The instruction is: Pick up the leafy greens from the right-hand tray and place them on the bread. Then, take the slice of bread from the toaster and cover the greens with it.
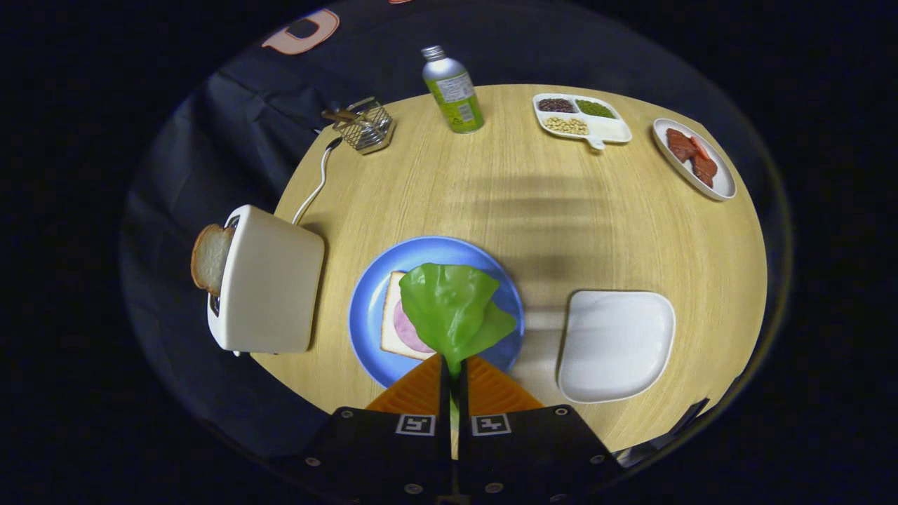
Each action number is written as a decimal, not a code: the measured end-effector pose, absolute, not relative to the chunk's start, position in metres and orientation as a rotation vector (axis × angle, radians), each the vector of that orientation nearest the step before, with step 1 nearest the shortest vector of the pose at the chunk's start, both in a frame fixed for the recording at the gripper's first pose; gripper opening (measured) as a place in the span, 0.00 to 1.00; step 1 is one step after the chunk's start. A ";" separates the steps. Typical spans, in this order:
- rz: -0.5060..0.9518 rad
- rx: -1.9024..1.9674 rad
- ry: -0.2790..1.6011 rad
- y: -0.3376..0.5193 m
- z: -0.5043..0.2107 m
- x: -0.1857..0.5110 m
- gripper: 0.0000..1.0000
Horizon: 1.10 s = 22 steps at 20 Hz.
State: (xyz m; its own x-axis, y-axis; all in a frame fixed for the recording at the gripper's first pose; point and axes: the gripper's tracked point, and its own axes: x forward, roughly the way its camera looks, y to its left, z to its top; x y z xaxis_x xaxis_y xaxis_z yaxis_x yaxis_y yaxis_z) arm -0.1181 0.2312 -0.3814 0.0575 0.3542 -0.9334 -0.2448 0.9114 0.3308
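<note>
My gripper (453,366) is shut on the stem end of a green lettuce leaf (452,308), which hangs just ahead of the fingertips over the blue plate (365,315). On that plate lies a slice of bread (391,319) with a pink round of ham (408,330); the leaf hides their right part. To the left stands a white toaster (270,280) with a slice of bread (209,258) sticking out of its slot. The white tray (616,344) right of the plate holds nothing.
At the far side of the round wooden table (533,210) stand a green-labelled bottle (454,91), a wire holder (365,126), a divided dish of beans (581,118) and a plate of red meat slices (693,158). The toaster's cord (319,179) runs back.
</note>
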 end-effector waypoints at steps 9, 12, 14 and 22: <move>0.541 0.031 1.512 0.288 -0.403 -0.131 0.05; 0.513 -0.017 1.516 0.283 -0.415 -0.125 0.05; 0.462 -0.030 1.503 0.276 -0.421 -0.114 0.06; 0.438 -0.051 1.470 0.268 -0.431 -0.101 0.29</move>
